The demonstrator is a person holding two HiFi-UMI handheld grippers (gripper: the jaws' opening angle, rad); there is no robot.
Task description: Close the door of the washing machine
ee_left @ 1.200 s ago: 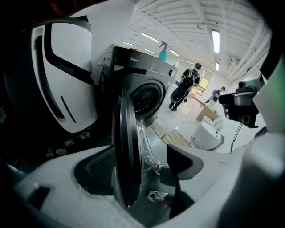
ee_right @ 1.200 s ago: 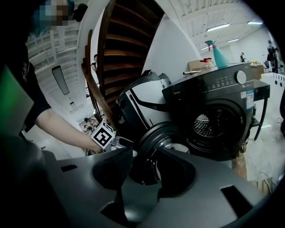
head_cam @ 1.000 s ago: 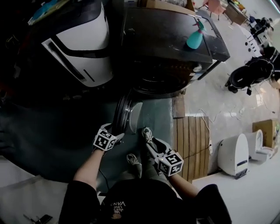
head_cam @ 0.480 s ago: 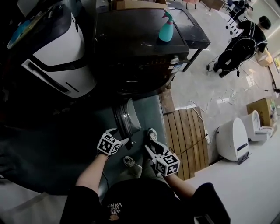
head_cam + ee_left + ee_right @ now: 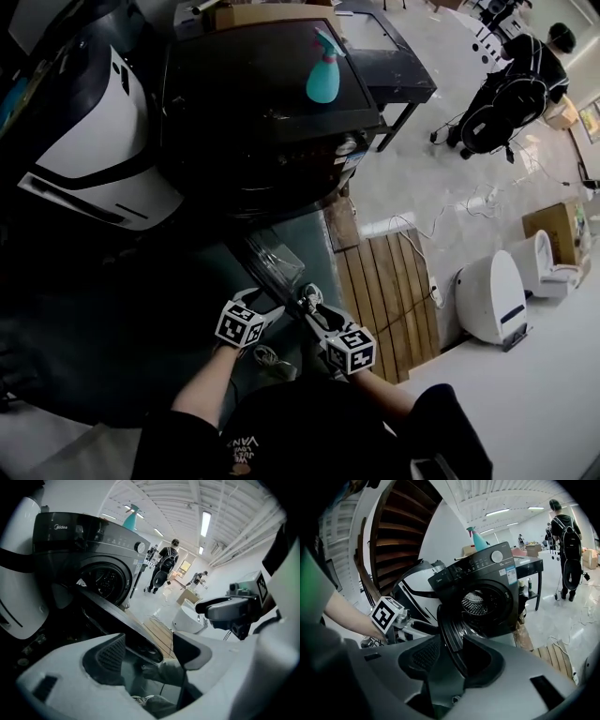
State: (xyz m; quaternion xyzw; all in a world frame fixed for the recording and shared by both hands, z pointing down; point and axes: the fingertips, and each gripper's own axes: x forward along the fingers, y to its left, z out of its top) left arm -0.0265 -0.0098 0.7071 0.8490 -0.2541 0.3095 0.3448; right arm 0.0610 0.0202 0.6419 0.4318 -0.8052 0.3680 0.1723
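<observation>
The black front-loading washing machine (image 5: 262, 112) stands ahead with its round door (image 5: 269, 262) swung out towards me. In the right gripper view the door (image 5: 449, 630) shows edge-on before the drum. My left gripper (image 5: 277, 308) is at the door's free edge. Its jaws are closing with the rim (image 5: 122, 620) running between them, and the pads (image 5: 110, 656) do not press on it. My right gripper (image 5: 305, 302) is on the other side of the rim. It is open, with the door's edge between its fingers, close to the right one (image 5: 487, 660).
A teal spray bottle (image 5: 323, 80) stands on the machine's top. A white and black appliance (image 5: 84, 141) sits to its left, a wooden pallet (image 5: 389, 291) and a white unit (image 5: 492, 295) to the right. A person (image 5: 511, 89) stands by a dark table (image 5: 384, 56).
Both grippers have moved forward and closer together at the door's rim. The door has turned from straight out to a slant towards the machine. The left jaws have narrowed a little.
</observation>
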